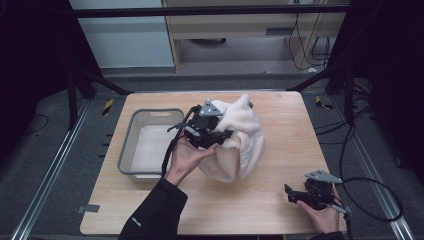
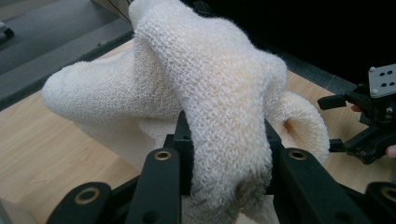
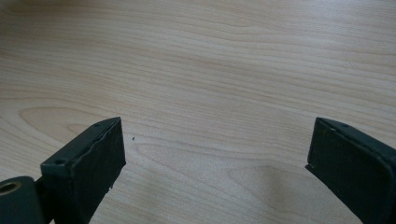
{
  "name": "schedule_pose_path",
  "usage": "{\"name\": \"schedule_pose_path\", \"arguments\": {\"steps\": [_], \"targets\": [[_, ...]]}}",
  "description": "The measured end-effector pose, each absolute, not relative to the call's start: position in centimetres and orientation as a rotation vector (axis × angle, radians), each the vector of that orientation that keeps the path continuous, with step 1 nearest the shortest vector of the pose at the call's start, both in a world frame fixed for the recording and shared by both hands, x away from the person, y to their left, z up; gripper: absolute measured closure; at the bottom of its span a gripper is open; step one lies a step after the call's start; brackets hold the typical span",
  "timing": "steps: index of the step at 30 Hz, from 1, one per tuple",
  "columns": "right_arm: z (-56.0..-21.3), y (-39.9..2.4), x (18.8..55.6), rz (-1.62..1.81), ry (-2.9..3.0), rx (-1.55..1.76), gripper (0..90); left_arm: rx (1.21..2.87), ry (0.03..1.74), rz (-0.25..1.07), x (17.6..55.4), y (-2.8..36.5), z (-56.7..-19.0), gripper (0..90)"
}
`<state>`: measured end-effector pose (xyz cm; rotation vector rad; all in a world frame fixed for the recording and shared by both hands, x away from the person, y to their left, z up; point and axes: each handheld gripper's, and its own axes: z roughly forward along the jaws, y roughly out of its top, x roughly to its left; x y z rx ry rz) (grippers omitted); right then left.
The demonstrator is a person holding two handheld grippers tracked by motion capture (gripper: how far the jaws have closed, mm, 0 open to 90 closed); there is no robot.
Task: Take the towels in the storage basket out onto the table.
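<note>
Just left of the towel (image 1: 240,137) stands the grey basin (image 1: 131,150). My left gripper (image 1: 220,134) pinches a towel fold, lifted over the table (image 1: 280,200); I judge I must next carry it to the basin. Well right of the towel, my right gripper (image 1: 292,195) rests spread, holding nothing.

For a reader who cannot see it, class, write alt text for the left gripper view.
A fluffy cream towel is pinched between the black fingers of the left gripper, bunched up above a light wooden table. At the right edge, farther off, sits the right gripper.
</note>
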<state>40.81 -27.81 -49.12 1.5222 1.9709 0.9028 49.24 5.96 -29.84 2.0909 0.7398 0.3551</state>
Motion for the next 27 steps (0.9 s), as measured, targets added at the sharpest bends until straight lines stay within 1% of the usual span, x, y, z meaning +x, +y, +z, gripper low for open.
{"name": "schedule_pose_path", "arguments": {"steps": [27], "targets": [[-49.3,-28.0,40.7,0.902,1.966,1.532,4.2,2.157,0.739,0.285,49.6,3.6,-35.9,67.6]]}}
